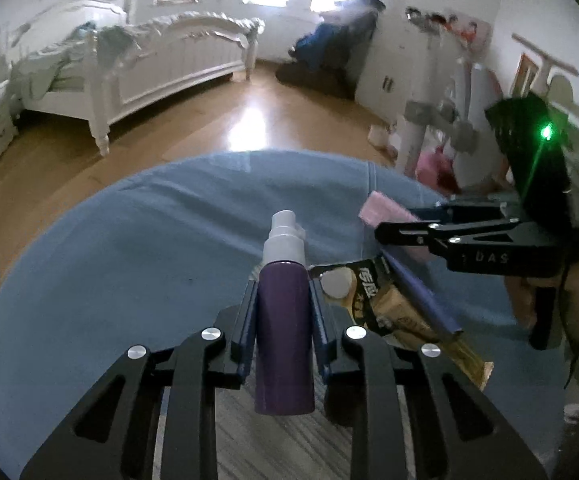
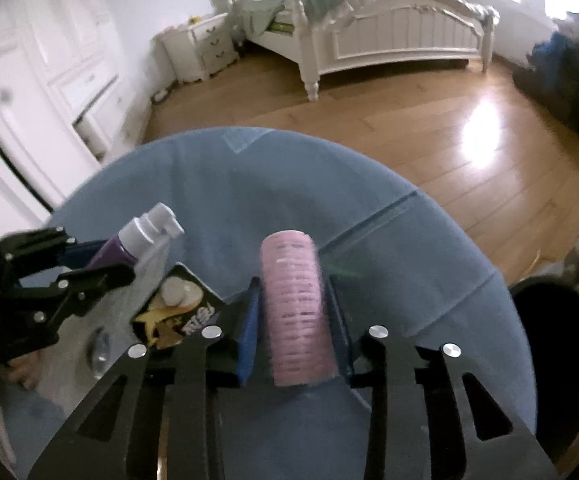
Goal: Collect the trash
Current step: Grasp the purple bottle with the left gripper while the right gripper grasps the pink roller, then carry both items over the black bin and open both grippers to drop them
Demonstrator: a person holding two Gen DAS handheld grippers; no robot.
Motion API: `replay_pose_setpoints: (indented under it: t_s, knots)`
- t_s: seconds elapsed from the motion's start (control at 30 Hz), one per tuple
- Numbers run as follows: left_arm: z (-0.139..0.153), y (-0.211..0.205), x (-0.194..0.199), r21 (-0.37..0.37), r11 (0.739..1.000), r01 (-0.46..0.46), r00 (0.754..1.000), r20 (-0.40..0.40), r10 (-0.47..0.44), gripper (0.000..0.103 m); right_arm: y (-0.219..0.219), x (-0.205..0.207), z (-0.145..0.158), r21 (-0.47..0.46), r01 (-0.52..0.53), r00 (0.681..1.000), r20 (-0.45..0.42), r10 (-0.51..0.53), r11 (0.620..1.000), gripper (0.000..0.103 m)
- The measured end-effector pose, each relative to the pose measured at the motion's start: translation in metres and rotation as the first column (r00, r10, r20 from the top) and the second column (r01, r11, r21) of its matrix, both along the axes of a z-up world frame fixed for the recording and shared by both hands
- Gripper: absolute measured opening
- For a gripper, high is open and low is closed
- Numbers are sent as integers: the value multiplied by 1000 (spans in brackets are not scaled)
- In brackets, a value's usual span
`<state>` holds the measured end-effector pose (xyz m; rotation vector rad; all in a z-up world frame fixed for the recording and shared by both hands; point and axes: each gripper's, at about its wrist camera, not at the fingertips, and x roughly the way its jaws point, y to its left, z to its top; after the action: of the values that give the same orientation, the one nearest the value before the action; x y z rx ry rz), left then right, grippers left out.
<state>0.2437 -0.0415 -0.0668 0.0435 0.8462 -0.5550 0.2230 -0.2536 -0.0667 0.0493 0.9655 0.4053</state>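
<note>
Round surface under blue cloth, smooth with a few creases. Both grippers angled down over it, side by side. Left gripper jaws clamped on one glossy purple spray bottle. Right gripper jaws pinched on one ribbed pink roller. One crinkly gold snack wrapper lying between them.

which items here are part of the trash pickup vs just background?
Job:
- purple spray bottle, in left gripper
- pink roller, in right gripper
- snack wrapper
- blue cloth

Background:
- white bed
- nightstand
</note>
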Motion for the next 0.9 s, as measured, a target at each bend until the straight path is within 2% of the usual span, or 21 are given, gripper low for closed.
replay_pose_setpoints:
  t_s: [0.2, 0.4, 0.6, 0.9]
  knots:
    - [22, 8, -17, -82, 995, -48, 999, 9, 49, 24, -22, -26, 32, 122, 35, 995, 89, -46, 992, 30]
    - [68, -8, -41, -158, 987, -38, 995, 80, 51, 24, -50, -67, 73, 205, 55, 974, 203, -98, 977, 30]
    - [103, -56, -61, -177, 984, 37, 990, 138, -13, 25, -97, -105, 92, 238, 107, 947, 272, -172, 965, 30]
    - [101, -154, -62, -156, 975, 156, 984, 104, -141, 25, -192, -143, 80, 307, 241, 907, 267, -327, 921, 30]
